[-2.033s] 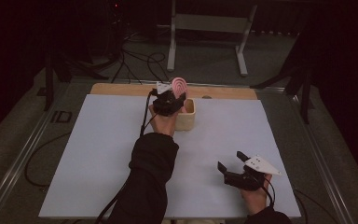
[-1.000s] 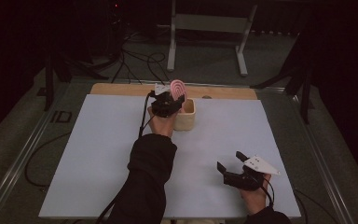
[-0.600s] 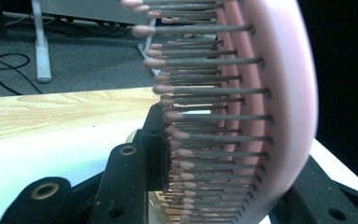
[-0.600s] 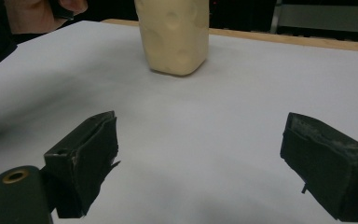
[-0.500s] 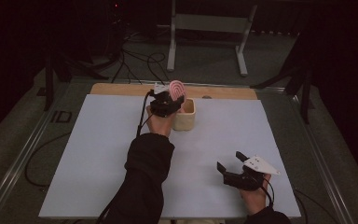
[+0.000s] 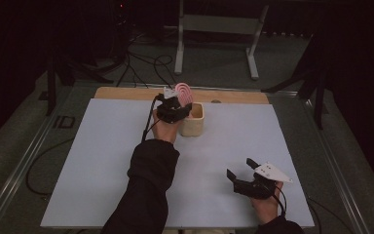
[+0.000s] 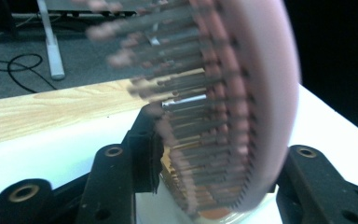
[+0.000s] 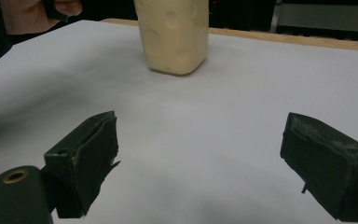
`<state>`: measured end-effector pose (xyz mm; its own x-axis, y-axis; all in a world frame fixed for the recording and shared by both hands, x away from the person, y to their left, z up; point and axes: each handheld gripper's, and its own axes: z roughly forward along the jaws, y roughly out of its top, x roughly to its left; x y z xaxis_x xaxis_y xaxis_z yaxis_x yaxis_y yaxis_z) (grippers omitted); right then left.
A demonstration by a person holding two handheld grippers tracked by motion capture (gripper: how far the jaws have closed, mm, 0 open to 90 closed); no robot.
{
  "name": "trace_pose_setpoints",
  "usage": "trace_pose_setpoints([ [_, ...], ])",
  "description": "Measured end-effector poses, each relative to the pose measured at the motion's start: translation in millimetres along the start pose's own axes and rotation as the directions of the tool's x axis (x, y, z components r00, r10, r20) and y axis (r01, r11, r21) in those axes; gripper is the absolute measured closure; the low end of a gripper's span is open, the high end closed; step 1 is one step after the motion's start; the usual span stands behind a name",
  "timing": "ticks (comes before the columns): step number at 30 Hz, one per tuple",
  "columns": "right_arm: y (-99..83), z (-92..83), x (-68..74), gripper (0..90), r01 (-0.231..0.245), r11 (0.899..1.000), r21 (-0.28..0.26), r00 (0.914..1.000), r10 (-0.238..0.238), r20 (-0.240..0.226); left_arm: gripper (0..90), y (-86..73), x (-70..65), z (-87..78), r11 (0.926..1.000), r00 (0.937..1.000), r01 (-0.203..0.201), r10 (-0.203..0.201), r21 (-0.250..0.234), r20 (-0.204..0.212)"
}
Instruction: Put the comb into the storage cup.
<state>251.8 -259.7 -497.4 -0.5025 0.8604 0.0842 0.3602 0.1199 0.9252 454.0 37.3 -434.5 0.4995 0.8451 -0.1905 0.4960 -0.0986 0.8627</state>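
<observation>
A pink hairbrush (image 6: 184, 92) stands head-up over a cream cup (image 6: 193, 119) at the back of the white mat. My left gripper (image 6: 177, 108) is around the brush, its jaws having just been opening. In the left gripper view the brush (image 7: 256, 107) is blurred between sharp black jaws, with the left gripper (image 7: 223, 156) standing a little apart around it, bristles toward the left pad. My right gripper (image 6: 241, 170) rests open near the front right of the mat; in its own view the right gripper (image 8: 205, 158) holds nothing and faces the cup (image 8: 175, 32).
The white mat (image 6: 102, 161) covers a wooden table whose bare strip (image 6: 126, 93) shows along the back edge. Cables and a metal stand (image 6: 214, 29) lie on the dark floor beyond. A person's sleeve (image 6: 146, 190) reaches up the middle of the mat.
The brush head has dipped very slightly at the cup. Both hands have kept their places.
</observation>
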Motion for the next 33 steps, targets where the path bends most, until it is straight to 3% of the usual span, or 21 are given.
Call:
trace_pose_setpoints([
  [12,-0.2,0.3,0.1,10.8,0.003,1.000,0.002,1.0000,-0.003,0.000,39.7,-1.3,2.3,0.8,0.9989,0.9997,-0.008,0.009,0.047,-0.024],
  [26,-0.4,1.1,0.0,10.8,0.006,1.000,0.001,1.0000,-0.006,0.001,16.5,1.3,2.4,-3.1,0.9993,0.9946,-0.019,0.022,0.030,-0.102],
  [29,-0.5,1.2,0.4,10.8,0.004,1.000,0.003,1.0000,-0.004,0.001,6.2,1.7,3.4,-4.3,0.9994,0.9951,-0.020,0.022,0.028,-0.096],
  [33,-0.5,1.5,0.6,10.8,0.003,1.000,0.004,1.0000,-0.003,0.001,0.5,3.5,4.5,-7.3,0.9993,0.9949,-0.027,0.030,0.026,-0.097],
])
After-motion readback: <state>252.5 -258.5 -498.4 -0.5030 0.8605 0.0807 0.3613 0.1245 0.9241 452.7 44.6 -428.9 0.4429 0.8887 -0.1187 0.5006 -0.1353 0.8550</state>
